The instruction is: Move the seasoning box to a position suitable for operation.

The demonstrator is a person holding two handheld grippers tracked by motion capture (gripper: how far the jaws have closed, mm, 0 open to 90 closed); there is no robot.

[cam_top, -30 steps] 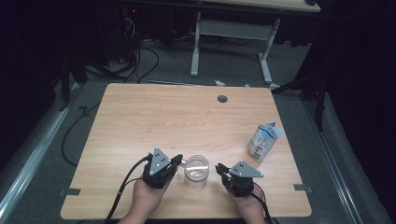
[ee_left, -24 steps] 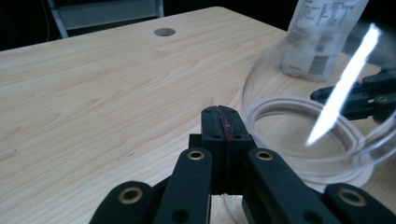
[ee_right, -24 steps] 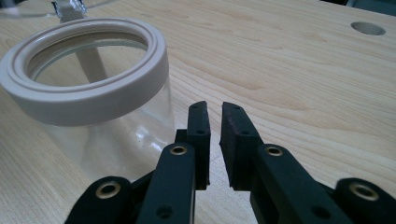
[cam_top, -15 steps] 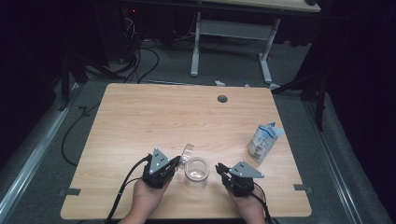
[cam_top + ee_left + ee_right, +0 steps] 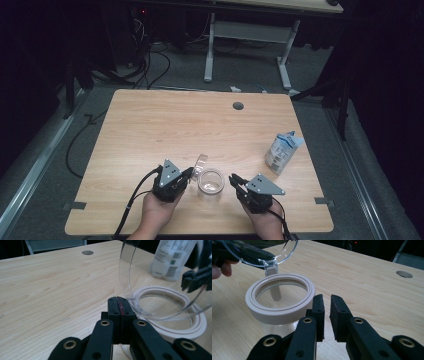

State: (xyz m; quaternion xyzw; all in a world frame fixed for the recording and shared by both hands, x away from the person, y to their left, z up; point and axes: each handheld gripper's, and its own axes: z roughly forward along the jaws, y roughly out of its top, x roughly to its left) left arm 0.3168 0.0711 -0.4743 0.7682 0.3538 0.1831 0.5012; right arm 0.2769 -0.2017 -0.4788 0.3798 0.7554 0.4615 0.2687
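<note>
Lifted higher since a second ago, the clear lid [image 5: 201, 162] is pinched in the left hand-held gripper [image 5: 119, 305]; the right hand-held gripper [image 5: 326, 305] stands slightly open, empty, beside the jar [image 5: 280, 302] on the wooden bench [image 5: 165, 125]; pouch [image 5: 175, 257] print unreadable.

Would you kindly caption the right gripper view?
Slightly open right gripper beside white-rimmed clear jar, its clear hinged lid raised.

Closed tongs [image 5: 119, 305] pinching clear lid's [image 5: 130, 272] tab (lid tilted up) above white-rimmed jar [image 5: 190, 326] on bench [image 5: 50, 287].
</note>
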